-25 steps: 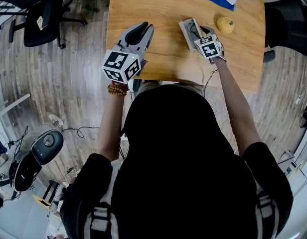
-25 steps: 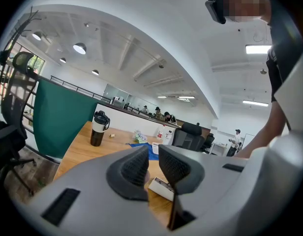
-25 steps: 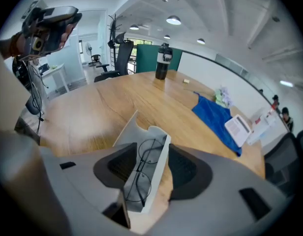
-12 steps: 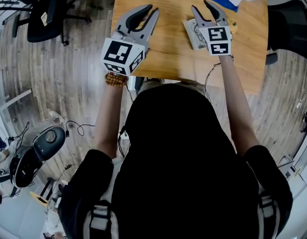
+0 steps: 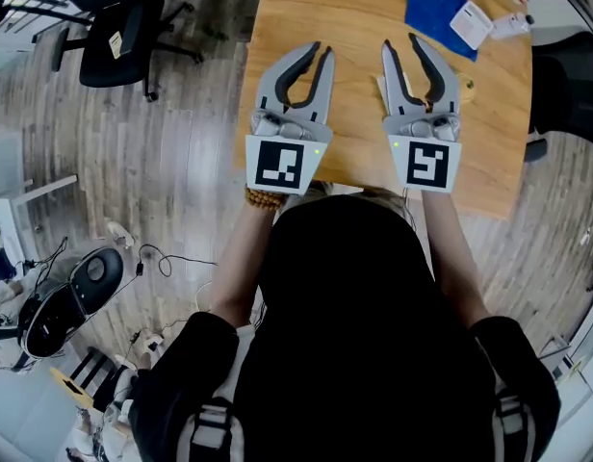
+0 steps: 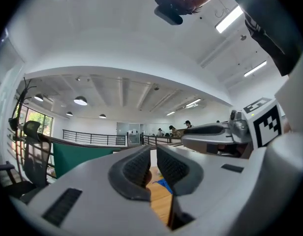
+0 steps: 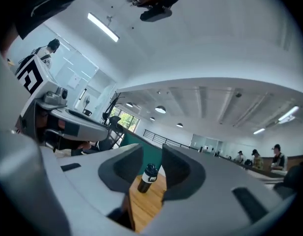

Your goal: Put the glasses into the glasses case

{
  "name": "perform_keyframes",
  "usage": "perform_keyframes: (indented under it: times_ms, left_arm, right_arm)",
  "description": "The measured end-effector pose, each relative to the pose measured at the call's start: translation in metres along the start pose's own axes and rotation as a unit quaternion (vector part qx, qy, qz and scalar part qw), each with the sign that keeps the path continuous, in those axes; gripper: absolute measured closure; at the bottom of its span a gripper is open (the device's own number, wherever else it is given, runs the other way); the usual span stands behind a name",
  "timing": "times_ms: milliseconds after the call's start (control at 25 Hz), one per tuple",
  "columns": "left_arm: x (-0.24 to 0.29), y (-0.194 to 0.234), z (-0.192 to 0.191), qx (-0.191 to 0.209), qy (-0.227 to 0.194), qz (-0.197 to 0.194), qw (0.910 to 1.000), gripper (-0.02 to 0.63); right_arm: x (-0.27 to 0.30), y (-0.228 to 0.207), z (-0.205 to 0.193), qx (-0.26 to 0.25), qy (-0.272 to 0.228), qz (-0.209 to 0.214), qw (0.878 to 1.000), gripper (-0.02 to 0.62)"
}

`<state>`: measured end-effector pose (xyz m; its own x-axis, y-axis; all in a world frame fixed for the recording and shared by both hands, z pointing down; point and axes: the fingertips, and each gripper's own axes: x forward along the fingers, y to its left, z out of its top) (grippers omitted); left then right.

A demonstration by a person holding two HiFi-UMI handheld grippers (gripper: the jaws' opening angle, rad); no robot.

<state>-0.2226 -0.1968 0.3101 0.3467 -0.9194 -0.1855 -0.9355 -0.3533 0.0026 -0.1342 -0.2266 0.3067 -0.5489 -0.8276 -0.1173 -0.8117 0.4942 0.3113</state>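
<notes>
Left gripper point(image 5: 313, 50) and right gripper point(image 5: 400, 42) hover over the worktop point(image 5: 354, 17), empty jaws just closing: left to a slit, right half-apart. Glasses (out of sight) are likely light and fragile, best gripped by the frame.

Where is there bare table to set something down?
Bare wood: the left side of the table, from the tumbler at the far edge to the near edge, and the near right corner. Crowded: the far right corner, with the blue cloth and white box.

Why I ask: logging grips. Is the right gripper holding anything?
No, the jaws of the right gripper, which have just been closing, stand apart with nothing between them.
</notes>
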Motion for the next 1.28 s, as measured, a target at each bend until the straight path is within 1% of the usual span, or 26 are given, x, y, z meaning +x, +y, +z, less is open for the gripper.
perform_keyframes:
  times_ms: [120,240,400,480,560,600,720,800,920,1080,1120,1280]
  left_arm:
    - [-0.007,0.005,0.009,-0.006,-0.01,0.034,0.9994,0.554]
    - [-0.015,0.008,0.009,-0.004,-0.012,0.062,0.998,0.557]
    - [-0.025,0.005,0.003,0.004,0.001,0.093,0.9957,0.56]
    - [-0.028,-0.001,-0.002,0.004,0.006,0.101,0.9948,0.561]
    - [-0.029,-0.01,-0.006,0.007,0.008,0.101,0.9948,0.561]
    - [-0.029,-0.015,-0.008,0.015,0.013,0.096,0.9952,0.561]
    - [-0.028,-0.033,-0.018,0.063,0.042,0.062,0.9953,0.563]
    - [-0.029,-0.04,-0.023,0.067,0.047,0.054,0.9952,0.563]
    - [-0.028,-0.046,-0.032,0.066,0.056,0.053,0.9948,0.563]
    - [-0.026,-0.055,-0.043,0.022,0.052,0.063,0.9964,0.563]
    - [-0.025,-0.056,-0.046,0.016,0.055,0.063,0.9964,0.563]
    - [-0.022,-0.064,-0.063,0.012,0.074,0.053,0.9958,0.563]
  right_arm:
    - [-0.01,-0.002,0.012,0.012,-0.017,-0.027,0.999,0.491]
    - [-0.022,0.001,0.013,0.008,-0.021,-0.049,0.999,0.519]
    - [-0.036,0.007,0.005,0.013,-0.012,-0.06,0.998,0.584]
    - [-0.041,0.01,0.0,0.016,-0.005,-0.056,0.998,0.589]
    - [-0.046,0.015,-0.007,0.018,0.005,-0.049,0.999,0.589]
    - [-0.048,0.017,-0.01,0.018,0.01,-0.045,0.999,0.589]
    - [-0.057,0.019,-0.02,0.02,0.025,-0.042,0.999,0.589]
    - [-0.061,0.019,-0.027,0.02,0.032,-0.039,0.999,0.589]
    - [-0.068,0.016,-0.04,0.029,0.049,-0.036,0.998,0.589]
    - [-0.076,0.011,-0.049,0.023,0.06,-0.034,0.997,0.589]
    - [-0.076,0.011,-0.051,0.023,0.063,-0.034,0.997,0.589]
    - [-0.076,0.014,-0.061,0.025,0.074,-0.025,0.997,0.591]
